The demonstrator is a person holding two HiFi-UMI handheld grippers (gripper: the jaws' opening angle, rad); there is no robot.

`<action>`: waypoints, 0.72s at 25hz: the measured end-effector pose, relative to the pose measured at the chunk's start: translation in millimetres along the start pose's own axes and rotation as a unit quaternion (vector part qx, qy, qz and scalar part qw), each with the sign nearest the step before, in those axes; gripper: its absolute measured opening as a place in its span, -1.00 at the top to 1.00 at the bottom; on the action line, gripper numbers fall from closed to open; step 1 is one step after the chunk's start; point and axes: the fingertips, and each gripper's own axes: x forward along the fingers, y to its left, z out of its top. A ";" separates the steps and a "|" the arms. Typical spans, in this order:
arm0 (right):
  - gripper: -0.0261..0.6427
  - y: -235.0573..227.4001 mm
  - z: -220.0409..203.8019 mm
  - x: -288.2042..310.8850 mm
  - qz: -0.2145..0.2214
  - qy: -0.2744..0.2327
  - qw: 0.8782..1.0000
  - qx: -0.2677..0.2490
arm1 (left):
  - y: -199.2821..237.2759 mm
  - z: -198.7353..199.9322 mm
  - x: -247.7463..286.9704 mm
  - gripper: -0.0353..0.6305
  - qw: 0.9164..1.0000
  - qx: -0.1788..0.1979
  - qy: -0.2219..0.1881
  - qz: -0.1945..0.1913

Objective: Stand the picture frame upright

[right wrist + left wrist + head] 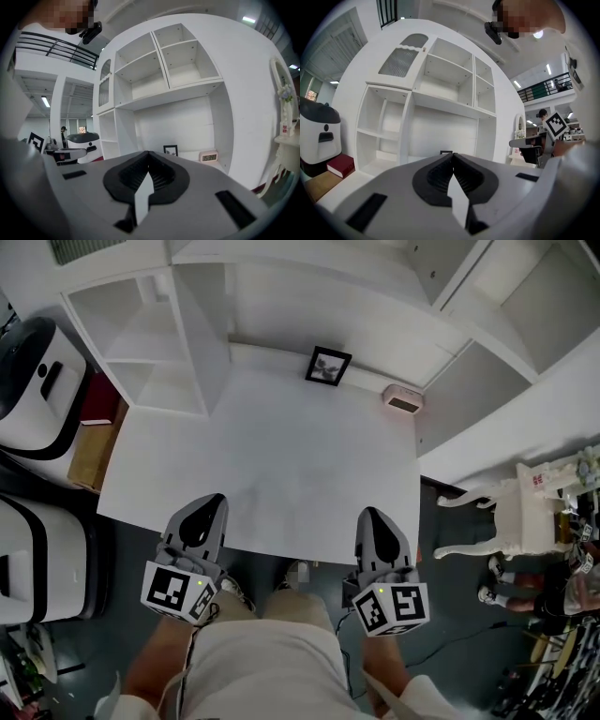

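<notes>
The picture frame [328, 367] was seen standing upright at the far back of the white bench [281, 474], close to the rear wall; whether it touched the wall could not be told. In the right gripper view the frame [170, 150] was seen face-on, dark-edged, with a pale print inside. A small clock [403, 399] was noted to the frame's right, near it but apart, and the same clock [209, 157] was seen with lit digits too small to be read. In the left gripper view only the dark top edge of the frame [446, 152] was visible above the jaws. The left gripper [214, 501] and the right gripper [371, 514] were held side by side over the near edge of the bench, well apart from the frame and from each other. In each gripper's own view the jaws were seen pressed together along their length, with nothing between them, on the left gripper [452, 155] and on the right gripper [148, 153] alike. An open white shelf unit [150, 343] was recorded at the bench's left end. A red book [341, 165] was seen low beside it.
</notes>
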 end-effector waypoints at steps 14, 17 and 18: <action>0.89 -35.0 29.7 -51.9 -0.071 0.002 0.997 -0.016 | 28.3 37.4 -14.2 0.84 0.999 -0.025 -0.028 0.024; 0.89 -41.8 37.8 -59.3 -0.086 0.001 0.996 -0.023 | 30.2 50.8 -14.7 0.84 0.999 -0.016 -0.037 0.024; 0.89 -44.0 41.1 -60.3 -0.089 -0.001 0.996 -0.024 | 29.4 55.0 -14.3 0.84 0.999 -0.011 -0.039 0.024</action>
